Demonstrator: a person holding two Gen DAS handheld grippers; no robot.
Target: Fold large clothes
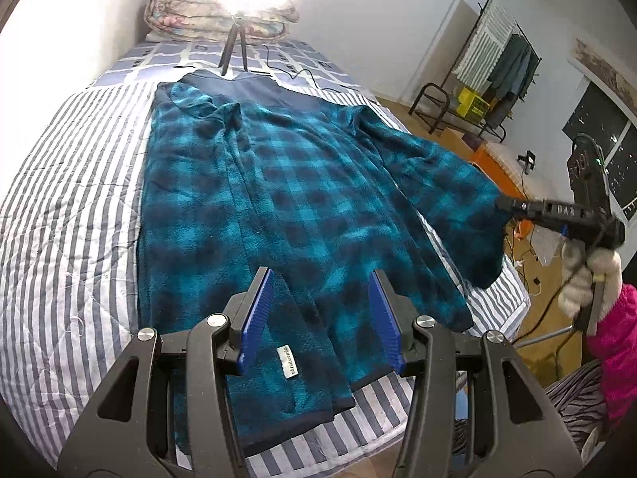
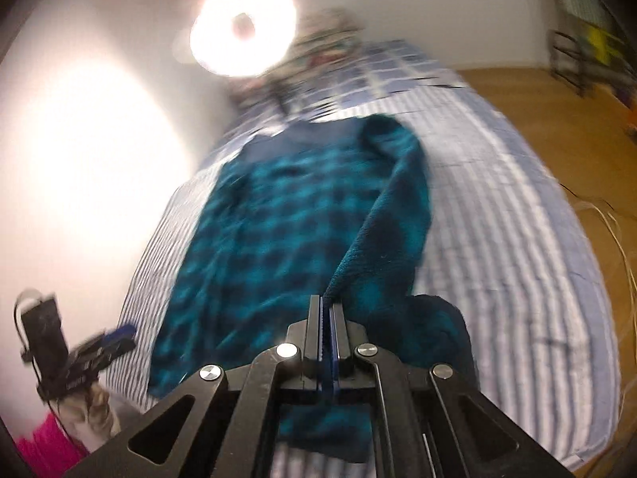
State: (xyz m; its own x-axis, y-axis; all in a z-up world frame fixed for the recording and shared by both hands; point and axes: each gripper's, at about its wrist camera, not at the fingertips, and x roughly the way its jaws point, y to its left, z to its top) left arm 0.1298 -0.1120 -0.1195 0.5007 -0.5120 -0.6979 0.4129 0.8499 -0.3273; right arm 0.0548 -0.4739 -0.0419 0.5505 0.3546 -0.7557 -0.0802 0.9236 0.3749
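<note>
Currently, plaid fleece robe [image 1: 278, 183] sleeve [image 2: 394, 215] is clenched by right claw [image 2: 327, 310], to be folded inward; left claw [image 1: 320, 310] released.

A home bedroom.
It is shown by a striped-quilted bed [image 1: 71, 183], folded bedding [image 1: 187, 16] at its far end, and a clothes rack [image 1: 493, 59] far right.

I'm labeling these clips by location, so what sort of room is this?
Most likely a bedroom: a bed with a striped quilt, folded bedding piled at its far end, and a clothes rack with hanging garments by the wall.
</note>
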